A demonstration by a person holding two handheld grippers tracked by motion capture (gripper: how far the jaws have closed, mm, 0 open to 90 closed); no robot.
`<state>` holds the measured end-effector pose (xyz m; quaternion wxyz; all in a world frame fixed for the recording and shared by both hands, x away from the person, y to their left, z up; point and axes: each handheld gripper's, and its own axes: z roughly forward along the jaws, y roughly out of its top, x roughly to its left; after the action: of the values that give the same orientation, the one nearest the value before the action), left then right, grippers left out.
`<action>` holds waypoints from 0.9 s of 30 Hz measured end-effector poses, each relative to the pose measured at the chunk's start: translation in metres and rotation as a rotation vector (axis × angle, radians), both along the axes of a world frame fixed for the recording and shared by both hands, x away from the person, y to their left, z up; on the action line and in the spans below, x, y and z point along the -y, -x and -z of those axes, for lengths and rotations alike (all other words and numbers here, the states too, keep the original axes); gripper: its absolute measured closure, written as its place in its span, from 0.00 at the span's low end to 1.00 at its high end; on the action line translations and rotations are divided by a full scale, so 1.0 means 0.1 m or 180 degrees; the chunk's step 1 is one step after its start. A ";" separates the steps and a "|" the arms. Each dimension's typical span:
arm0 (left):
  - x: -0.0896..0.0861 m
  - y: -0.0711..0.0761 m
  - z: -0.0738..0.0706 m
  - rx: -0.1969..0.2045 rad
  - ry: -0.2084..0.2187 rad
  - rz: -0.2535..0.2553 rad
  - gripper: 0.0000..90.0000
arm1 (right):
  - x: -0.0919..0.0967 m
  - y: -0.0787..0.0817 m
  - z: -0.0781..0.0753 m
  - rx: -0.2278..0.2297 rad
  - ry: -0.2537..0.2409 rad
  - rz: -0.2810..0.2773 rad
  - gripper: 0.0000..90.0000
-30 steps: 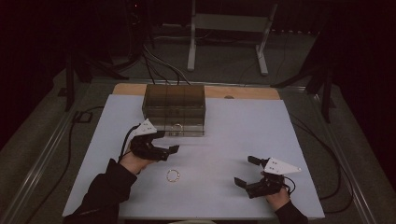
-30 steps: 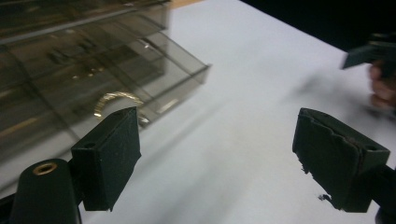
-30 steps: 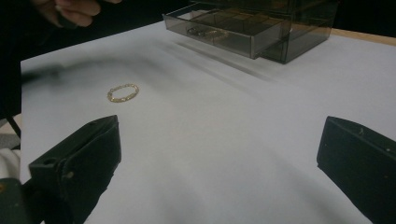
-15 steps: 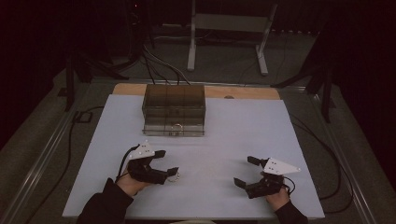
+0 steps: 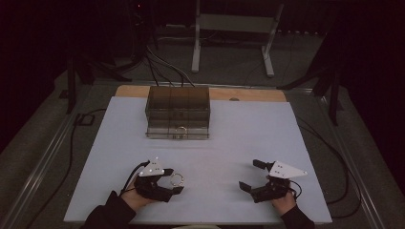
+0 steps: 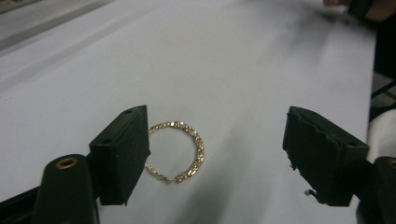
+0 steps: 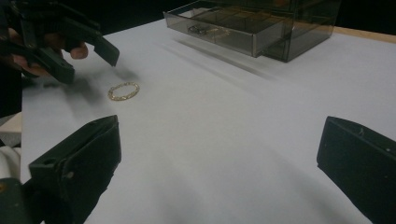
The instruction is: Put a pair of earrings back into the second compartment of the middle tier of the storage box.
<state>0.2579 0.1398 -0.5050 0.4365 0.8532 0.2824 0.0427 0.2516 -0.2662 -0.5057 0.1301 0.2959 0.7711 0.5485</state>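
Observation:
A gold chain bracelet (image 5: 177, 179) lies in a loop on the white table sheet (image 5: 224, 138), near the front left. My left gripper (image 5: 172, 182) is open around it. In the left gripper view the bracelet (image 6: 180, 149) sits between the jaws, close against the left pad (image 6: 122, 154), and the left gripper (image 6: 217, 116) holds nothing. My right gripper (image 5: 248, 174) stands open and empty at the front right. The right gripper view shows its own right gripper (image 7: 222, 123), the bracelet (image 7: 123, 91) and the left gripper (image 7: 70, 42) beyond it.
A smoked see-through drawer box (image 5: 178, 112) stands at the back middle of the sheet. Its bottom drawer (image 7: 219, 28) is pulled out with some jewellery inside. Cables (image 5: 71, 143) run along the table's left side.
My left gripper has moved from near the drawer box back toward the front edge, and its open jaws now flank the bracelet. The right gripper and the bracelet have stayed put.

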 end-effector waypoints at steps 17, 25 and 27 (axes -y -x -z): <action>0.16 -0.03 0.18 0.0242 -0.0477 0.0196 0.74 | 0.00 0.00 0.00 0.0000 0.0007 -0.0007 0.00; 0.16 -0.03 0.18 0.0238 -0.0512 0.0119 0.90 | 0.00 0.00 0.00 -0.0008 0.0010 -0.0007 0.00; 0.16 -0.04 0.18 0.0217 -0.0506 0.0085 0.91 | 0.00 0.00 0.00 -0.0013 0.0006 -0.0006 0.00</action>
<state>0.2617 0.1240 -0.5231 0.3772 0.8869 0.2516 0.0882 0.2521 -0.2661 -0.5061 0.1284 0.2962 0.7722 0.5473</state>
